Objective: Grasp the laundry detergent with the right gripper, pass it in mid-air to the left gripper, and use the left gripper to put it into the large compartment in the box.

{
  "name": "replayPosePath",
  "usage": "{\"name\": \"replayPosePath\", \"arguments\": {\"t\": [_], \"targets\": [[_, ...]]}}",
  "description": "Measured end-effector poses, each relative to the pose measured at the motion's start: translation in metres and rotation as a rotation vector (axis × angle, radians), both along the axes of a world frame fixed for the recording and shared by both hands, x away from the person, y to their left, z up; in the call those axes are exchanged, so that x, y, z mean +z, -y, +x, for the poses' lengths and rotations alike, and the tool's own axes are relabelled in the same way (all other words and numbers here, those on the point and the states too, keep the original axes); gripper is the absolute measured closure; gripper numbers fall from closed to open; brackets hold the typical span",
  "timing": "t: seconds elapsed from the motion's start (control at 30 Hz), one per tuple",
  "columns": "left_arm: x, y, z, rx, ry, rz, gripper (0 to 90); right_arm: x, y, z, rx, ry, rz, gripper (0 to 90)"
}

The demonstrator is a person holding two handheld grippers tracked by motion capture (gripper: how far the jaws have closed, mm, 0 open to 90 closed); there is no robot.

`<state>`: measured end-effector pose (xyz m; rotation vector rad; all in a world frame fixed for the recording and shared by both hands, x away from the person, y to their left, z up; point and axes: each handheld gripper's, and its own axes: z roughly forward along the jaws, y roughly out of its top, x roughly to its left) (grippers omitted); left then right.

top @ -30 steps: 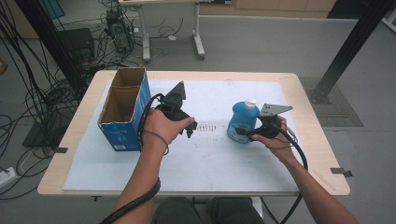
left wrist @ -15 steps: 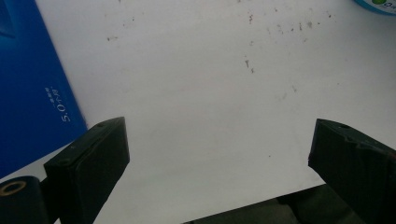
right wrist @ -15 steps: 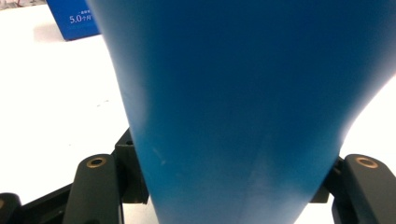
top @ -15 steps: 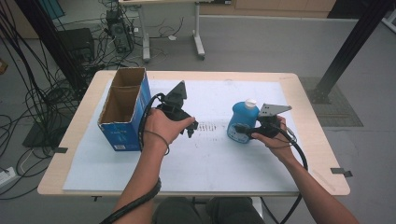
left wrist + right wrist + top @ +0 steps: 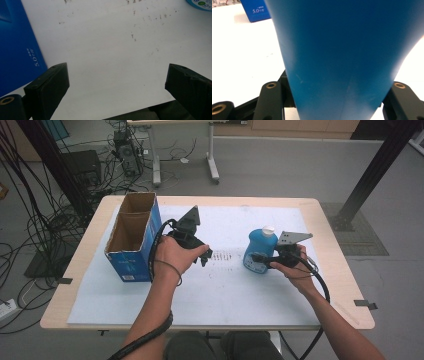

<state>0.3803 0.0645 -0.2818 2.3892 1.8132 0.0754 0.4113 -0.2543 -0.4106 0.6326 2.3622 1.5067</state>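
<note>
Right gripper [image 5: 260,260] clamped on blue bottle [image 5: 259,250], upright, right of centre on white mat [image 5: 225,290]. Left gripper [image 5: 204,257] spread, empty, near open cardboard box [image 5: 135,237]. Slick, tapering body — may slip or tip if lifted.

Pale wood worktop [image 5: 334,285], nearly all covered by a white sheet [image 5: 220,290]. Faint dark specks on the sheet near its middle. Open blue box [image 5: 134,237] standing on the sheet at the left, split into two compartments, brown inside, white print on its near side. Blue bottle [image 5: 260,251] with a white cap upright on the sheet right of centre, well apart from the box. Strips of dark tape at the worktop's left and right edges.
</note>
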Motion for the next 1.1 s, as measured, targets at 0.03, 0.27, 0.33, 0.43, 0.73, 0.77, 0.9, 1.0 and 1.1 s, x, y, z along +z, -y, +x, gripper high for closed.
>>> {"name": "replayPosePath", "arguments": {"t": [0.03,0.27,0.33,0.43,0.73,0.77,0.9,1.0,1.1], "targets": [[0.0,0.0,0.0,0.0,0.0,0.0,5.6,0.0,0.0,0.0,0.0,0.0,0.0,42.6],[0.0005,0.0001,-0.0006,0.003,0.008,0.0,5.7,-0.0012,0.0004,-0.0004,-0.003,0.003,0.01,42.8],[-0.0003,0.0006,-0.0009,0.003,0.007,0.001,5.6,-0.0015,0.0007,-0.0004,-0.002,0.003,0.012,42.8],[-0.0001,0.001,-0.0013,0.0,0.008,0.001,5.7,-0.0014,0.0005,-0.0006,-0.002,0.004,0.011,42.9],[0.0023,0.0024,-0.0013,-0.005,0.012,0.004,5.7,-0.0009,0.0002,-0.0008,-0.001,0.008,0.004,43.1],[0.0022,0.0025,-0.0013,-0.006,0.012,0.004,5.7,-0.0009,0.0003,-0.0008,0.0,0.011,0.003,43.1],[0.0015,0.0027,-0.0009,-0.006,0.009,0.006,5.7,-0.0011,0.0005,-0.0007,0.003,0.013,0.003,43.1],[0.0006,0.0025,-0.0007,-0.004,0.008,0.006,5.7,-0.0011,0.0005,-0.0006,0.004,0.011,0.003,43.1],[0.0003,0.0024,-0.0006,-0.005,0.009,0.01,5.7,-0.0016,0.001,-0.0002,0.008,0.012,0.007,43.1]]}}
